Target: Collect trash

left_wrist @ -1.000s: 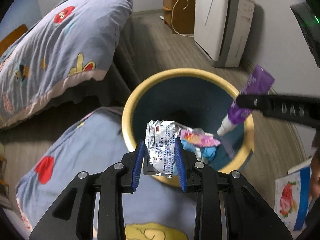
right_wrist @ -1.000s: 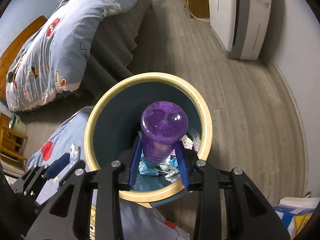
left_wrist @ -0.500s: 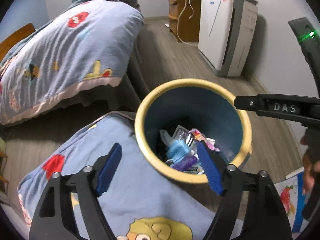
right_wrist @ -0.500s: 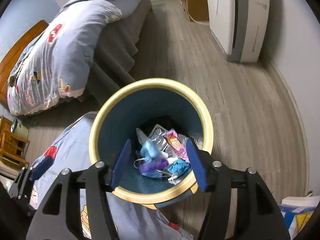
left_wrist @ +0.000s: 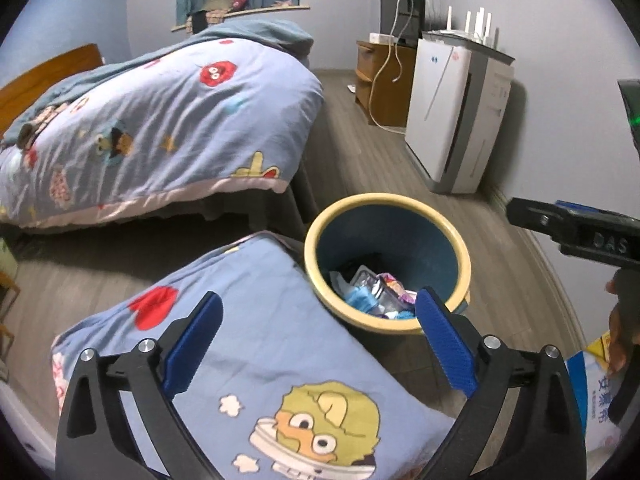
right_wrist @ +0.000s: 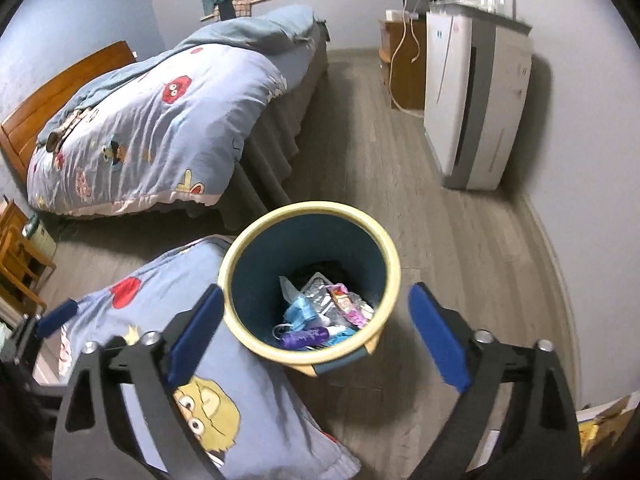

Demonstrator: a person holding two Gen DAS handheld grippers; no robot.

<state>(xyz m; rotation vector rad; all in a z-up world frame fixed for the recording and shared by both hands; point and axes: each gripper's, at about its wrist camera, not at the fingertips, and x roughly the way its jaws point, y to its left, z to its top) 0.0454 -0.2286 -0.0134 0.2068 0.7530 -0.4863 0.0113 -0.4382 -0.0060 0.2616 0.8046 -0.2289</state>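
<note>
Trash (right_wrist: 320, 320) lies in the bin (right_wrist: 240, 256), below and ahead of both tools (jaws opening, nothing between): left tool (left_wrist: 316, 340), right tool (right_wrist: 316, 336).

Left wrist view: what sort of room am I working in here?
Most likely a bedroom in a home. A bed with a wooden headboard and a cartoon-print quilt fills the left side, a white air purifier stands by the wall, and a yellow-rimmed waste bin sits on the wood-look floor.

Grey wood-plank floor (right_wrist: 360, 128) — on it stand a yellow-rimmed blue round bin (right_wrist: 394, 276), a white air purifier (right_wrist: 472, 92) and a bed (right_wrist: 152, 120).
</note>
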